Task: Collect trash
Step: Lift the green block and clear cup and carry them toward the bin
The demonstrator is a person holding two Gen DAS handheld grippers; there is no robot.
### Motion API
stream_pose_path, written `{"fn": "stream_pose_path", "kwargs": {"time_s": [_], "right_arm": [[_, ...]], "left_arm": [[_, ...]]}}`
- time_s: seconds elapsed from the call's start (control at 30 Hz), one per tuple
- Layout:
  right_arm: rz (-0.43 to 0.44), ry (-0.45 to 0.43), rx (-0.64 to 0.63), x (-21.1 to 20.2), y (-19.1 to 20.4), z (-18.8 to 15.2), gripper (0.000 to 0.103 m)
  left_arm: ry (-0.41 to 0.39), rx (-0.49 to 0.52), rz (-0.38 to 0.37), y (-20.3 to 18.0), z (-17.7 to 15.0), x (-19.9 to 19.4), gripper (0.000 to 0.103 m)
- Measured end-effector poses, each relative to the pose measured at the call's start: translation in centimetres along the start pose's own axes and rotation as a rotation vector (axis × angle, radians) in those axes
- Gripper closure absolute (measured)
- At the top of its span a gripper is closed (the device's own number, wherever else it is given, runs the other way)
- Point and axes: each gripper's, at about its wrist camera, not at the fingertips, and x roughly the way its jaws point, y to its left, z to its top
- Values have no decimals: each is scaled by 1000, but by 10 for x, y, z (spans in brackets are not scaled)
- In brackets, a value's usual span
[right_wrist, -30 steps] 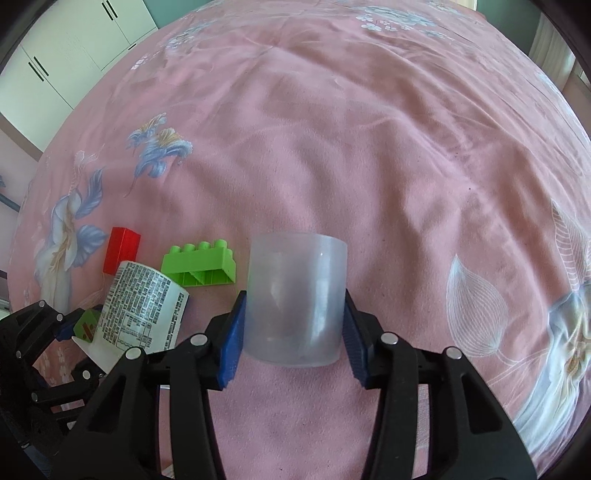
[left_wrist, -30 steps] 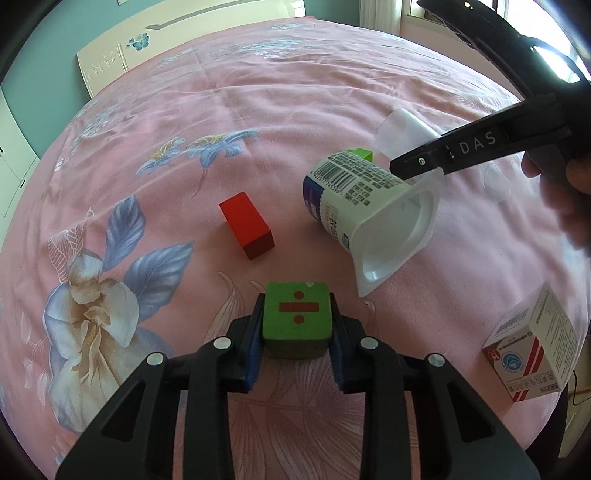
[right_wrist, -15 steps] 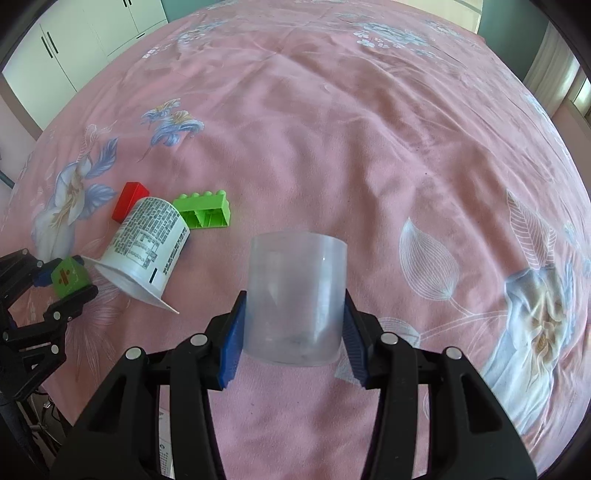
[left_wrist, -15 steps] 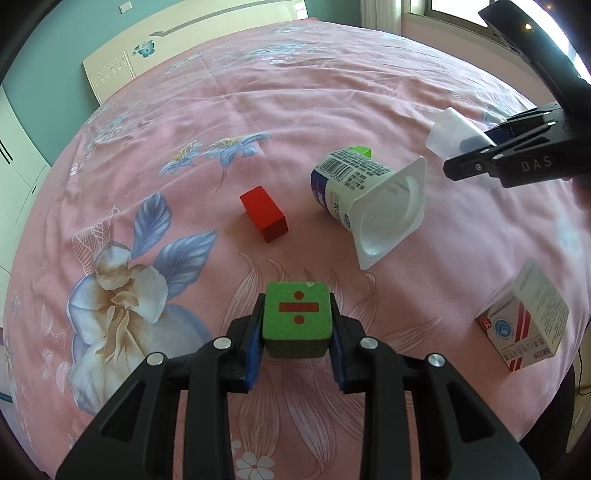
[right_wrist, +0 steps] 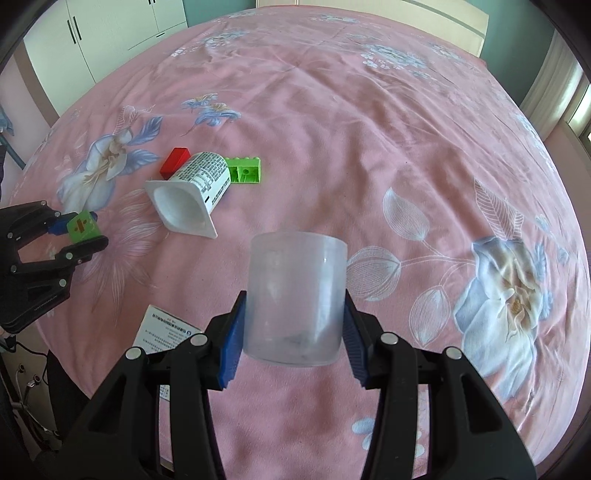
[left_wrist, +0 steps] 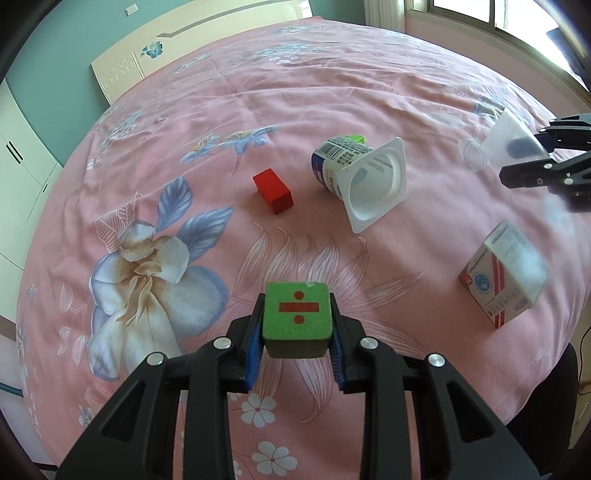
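Note:
My left gripper point(left_wrist: 295, 343) is shut on a green foam cube point(left_wrist: 295, 317) with a red division sign, held above the pink bedspread. It also shows in the right wrist view point(right_wrist: 79, 230). My right gripper point(right_wrist: 293, 339) is shut on a clear plastic cup point(right_wrist: 295, 299), also seen in the left wrist view point(left_wrist: 511, 142). A white yogurt tub point(left_wrist: 364, 177) lies on its side mid-bed, mouth toward me; it also shows in the right wrist view point(right_wrist: 192, 194). A small red-and-white carton point(left_wrist: 504, 284) lies at the right.
A red block point(left_wrist: 273, 190) lies left of the tub. A green toy brick point(right_wrist: 243, 170) lies behind the tub. The bed's headboard point(left_wrist: 122, 68) is at the far side. White wardrobes point(right_wrist: 99, 33) stand beyond the bed.
Both grippers have pulled back and risen from the tub with their loads. The right gripper with the cup has moved away to the right, off the tub.

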Motion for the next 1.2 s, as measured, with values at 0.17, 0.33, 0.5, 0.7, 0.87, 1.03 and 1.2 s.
{"fn": "stream_pose_path", "kwargs": {"time_s": [0.17, 0.33, 0.5, 0.7, 0.87, 1.03, 1.2], "right_arm": [[2, -22, -10, -19, 8, -21, 54], [-26, -46, -6, -40, 14, -45, 54], [-32, -53, -33, -58, 25, -75, 54], [-40, -57, -67, -74, 42, -107, 54], [-45, -63, -92, -83, 57, -132, 54], [-39, -62, -127, -91, 76, -154, 54], [-28, -66, -170, -98, 99, -175, 54]], "left_arm": [[-3, 5, 7, -5, -10, -13, 70], [0, 1, 17, -10, -24, -30, 70], [-17, 3, 17, -15, -40, -52, 70], [-27, 35, 0, -28, -65, -74, 70], [-30, 65, -9, -40, -89, -89, 70], [-30, 89, -16, -51, -112, -101, 70], [-26, 111, -28, -62, -133, -110, 70]]}}
